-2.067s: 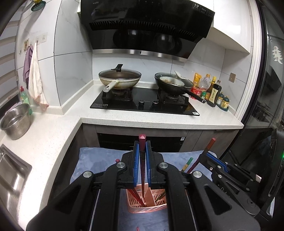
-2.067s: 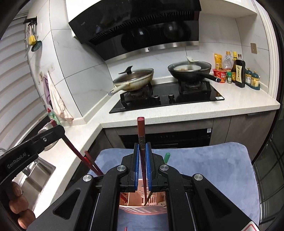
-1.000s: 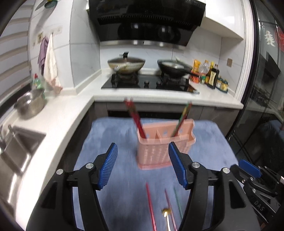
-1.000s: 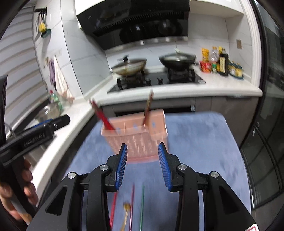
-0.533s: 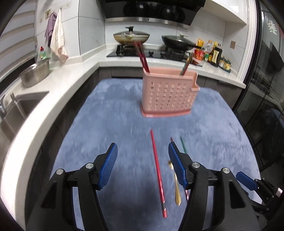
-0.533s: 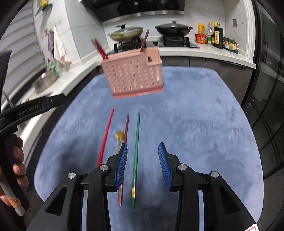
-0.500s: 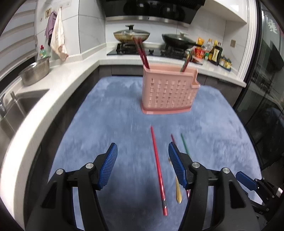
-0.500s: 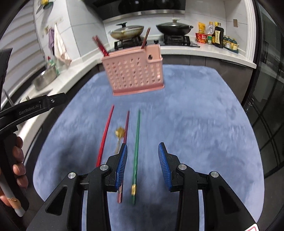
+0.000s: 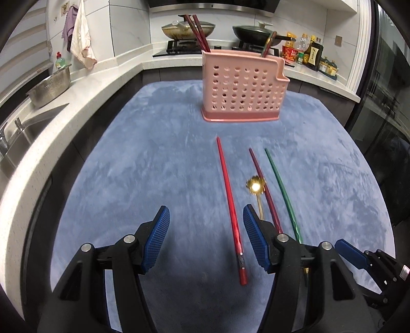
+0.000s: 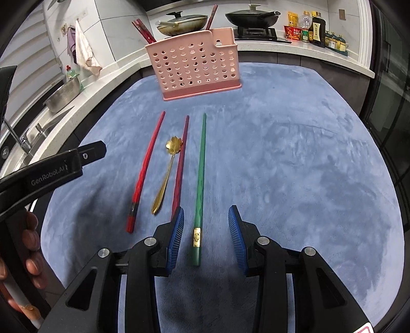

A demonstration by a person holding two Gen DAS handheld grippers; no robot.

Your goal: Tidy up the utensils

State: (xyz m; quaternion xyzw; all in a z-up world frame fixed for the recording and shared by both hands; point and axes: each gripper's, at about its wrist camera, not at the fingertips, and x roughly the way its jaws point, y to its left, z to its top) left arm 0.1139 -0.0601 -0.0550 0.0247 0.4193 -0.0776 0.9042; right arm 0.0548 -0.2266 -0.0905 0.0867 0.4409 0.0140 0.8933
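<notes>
Blue mat (image 9: 143,158) broadly bare, pink caddy (image 9: 242,88) at far edge, left gripper (image 9: 206,237) spread around red chopstick (image 9: 229,202), right gripper (image 10: 206,237) spread around green chopstick (image 10: 200,179).

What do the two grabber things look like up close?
Both the left gripper and right gripper are black plastic with silver bolts. Their fingers wear ridged blue pads. The left one's side says GenRobot.AI in pale letters. No cables or sleeves show.

blue mat (image 9: 159,158) | steel colander (image 9: 50,87) | lidded wok (image 10: 182,23) | sauce bottles (image 10: 317,28)
</notes>
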